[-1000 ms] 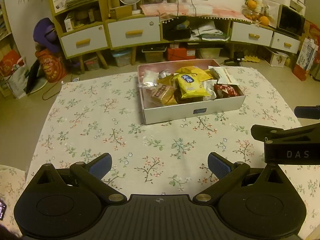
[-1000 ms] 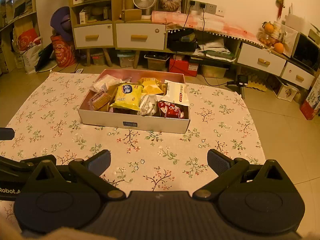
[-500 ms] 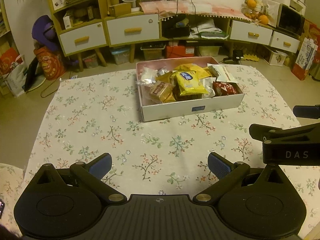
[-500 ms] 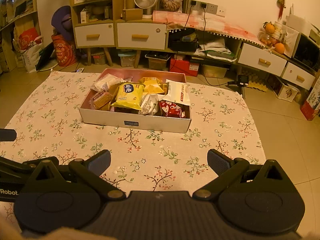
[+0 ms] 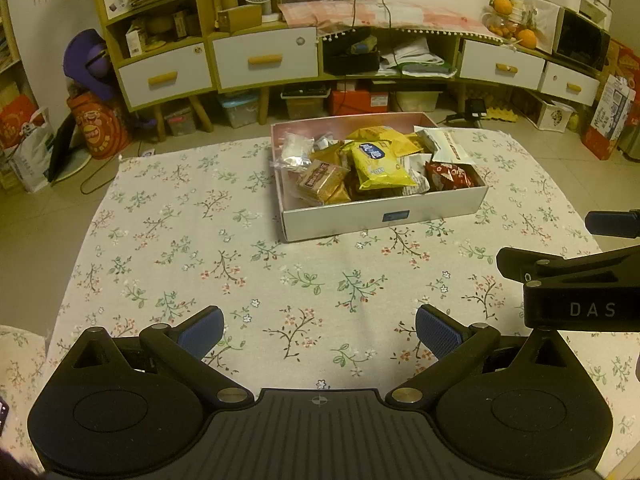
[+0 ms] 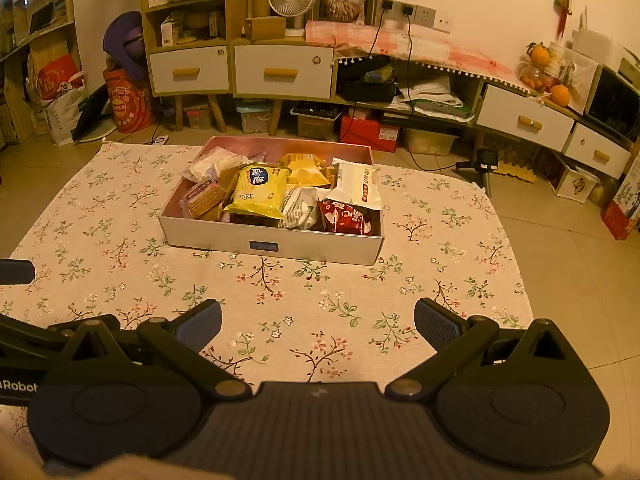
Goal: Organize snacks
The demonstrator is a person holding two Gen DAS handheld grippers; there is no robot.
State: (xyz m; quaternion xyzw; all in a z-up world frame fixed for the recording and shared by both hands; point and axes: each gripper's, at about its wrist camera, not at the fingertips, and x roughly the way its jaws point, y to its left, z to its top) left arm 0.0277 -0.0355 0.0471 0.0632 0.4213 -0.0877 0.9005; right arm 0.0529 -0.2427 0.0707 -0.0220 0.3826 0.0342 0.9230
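sitting on the floral cloth (image 5: pixel 192 216), the snack box (image 5: pixel 384 216) lies well ahead of the left gripper (image 5: pixel 319 332), slightly to its right, and straight ahead of the right gripper (image 6: pixel 318 326); both spread wide, holding nothing.

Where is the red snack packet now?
The red packet lies in the box's near right corner in the right wrist view, under the white packet.
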